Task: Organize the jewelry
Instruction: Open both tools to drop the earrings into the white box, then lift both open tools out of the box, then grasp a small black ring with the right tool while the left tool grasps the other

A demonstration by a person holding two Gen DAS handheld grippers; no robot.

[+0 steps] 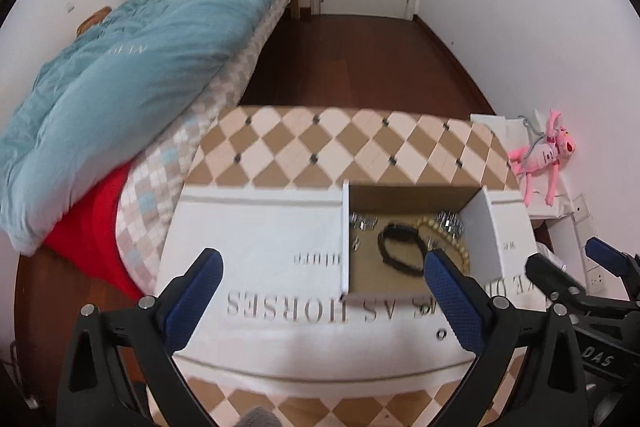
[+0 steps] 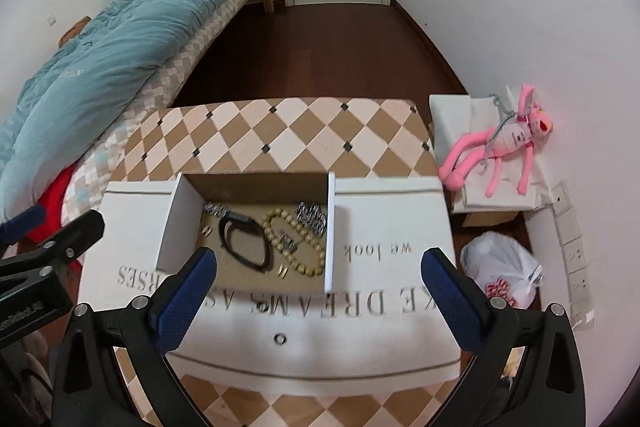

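Note:
An open cardboard box (image 2: 256, 183) with white flaps sits on a white printed cloth (image 2: 360, 311) on the checkered table. Inside lie a black bracelet (image 2: 244, 241), a gold bead bracelet (image 2: 294, 243), silver chain pieces (image 2: 312, 215) and small earrings (image 2: 283, 271). A small ring (image 2: 279, 339) and another ring (image 2: 262, 306) lie on the cloth in front of the box. My left gripper (image 1: 322, 267) is open and empty before the box (image 1: 412, 195); the black bracelet (image 1: 400, 247) shows there. My right gripper (image 2: 320, 263) is open and empty above the cloth.
A bed with a teal duvet (image 2: 120, 39) stands at the left. A pink plush toy (image 2: 508, 143) lies on white boxes at the right, with a plastic bag (image 2: 504, 267) below. The checkered table (image 2: 280, 131) extends behind the box. Wood floor leads to a door.

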